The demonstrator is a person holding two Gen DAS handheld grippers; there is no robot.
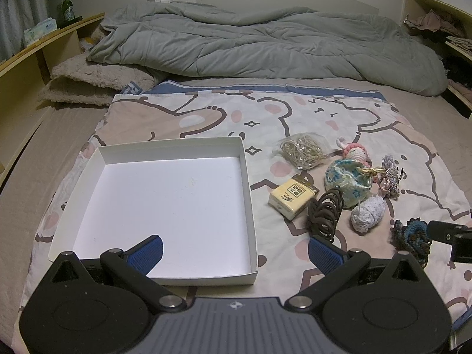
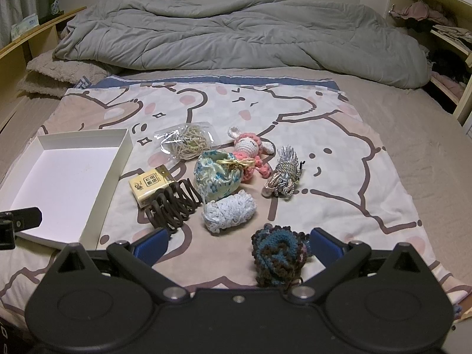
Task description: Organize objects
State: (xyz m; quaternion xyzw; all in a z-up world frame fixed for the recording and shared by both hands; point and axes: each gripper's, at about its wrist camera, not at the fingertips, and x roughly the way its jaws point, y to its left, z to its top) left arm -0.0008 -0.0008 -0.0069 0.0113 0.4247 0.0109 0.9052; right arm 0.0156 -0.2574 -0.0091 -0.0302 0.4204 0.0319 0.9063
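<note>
An empty white box [image 1: 177, 200] [image 2: 67, 177] lies on the bear-print sheet. Right of it sit a bagged cord bundle [image 1: 303, 150] [image 2: 187, 141], a yellow tissue pack [image 1: 292, 197] [image 2: 149, 187], brown hair ties [image 1: 324, 209] [image 2: 172, 206], a floral pouch [image 1: 349, 183] [image 2: 218, 178], a pink crochet doll [image 1: 355, 153] [image 2: 250, 150], a white crochet piece [image 1: 368, 214] [image 2: 228, 211], a tassel charm [image 1: 389, 177] [image 2: 283, 177] and a dark blue-brown crochet piece [image 1: 413, 236] [image 2: 278, 259]. My left gripper [image 1: 236, 250] is open over the box's near right corner. My right gripper [image 2: 239, 244] is open, the dark crochet piece between its fingers.
A rumpled grey duvet [image 1: 250, 44] [image 2: 236, 35] covers the far half of the bed. A folded beige blanket [image 1: 94, 79] lies at the far left. Wooden shelves stand on both sides, with a green bottle [image 1: 67, 7] on the left one.
</note>
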